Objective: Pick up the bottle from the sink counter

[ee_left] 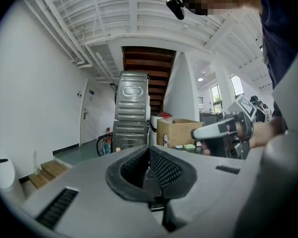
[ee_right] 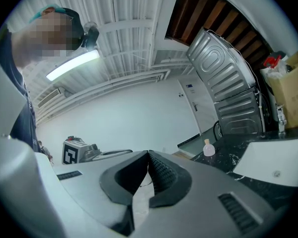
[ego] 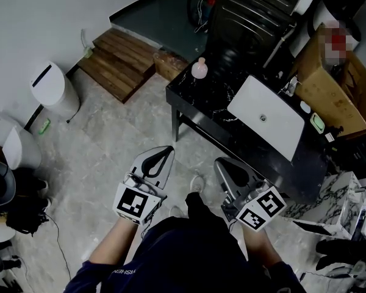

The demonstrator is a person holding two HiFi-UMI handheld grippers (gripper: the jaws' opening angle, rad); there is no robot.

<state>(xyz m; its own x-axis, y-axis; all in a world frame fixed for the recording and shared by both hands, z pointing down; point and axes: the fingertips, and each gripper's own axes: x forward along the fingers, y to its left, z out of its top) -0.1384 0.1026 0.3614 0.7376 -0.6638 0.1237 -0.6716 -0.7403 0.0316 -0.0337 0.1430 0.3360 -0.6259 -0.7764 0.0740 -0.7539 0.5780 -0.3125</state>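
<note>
A small pale pink bottle stands upright at the far left end of the black sink counter. The right gripper view also shows the bottle, far beyond the jaws. My left gripper and right gripper are held low over the floor, well short of the counter. Both point toward it. In its own view the left gripper has its jaws meeting at the tips, with nothing between them. The right gripper is likewise shut and empty.
A white basin is set in the counter, with a tap and a green soap dish behind it. A cardboard box and a ribbed metal unit stand beyond. Wooden steps and a white bin are at the left.
</note>
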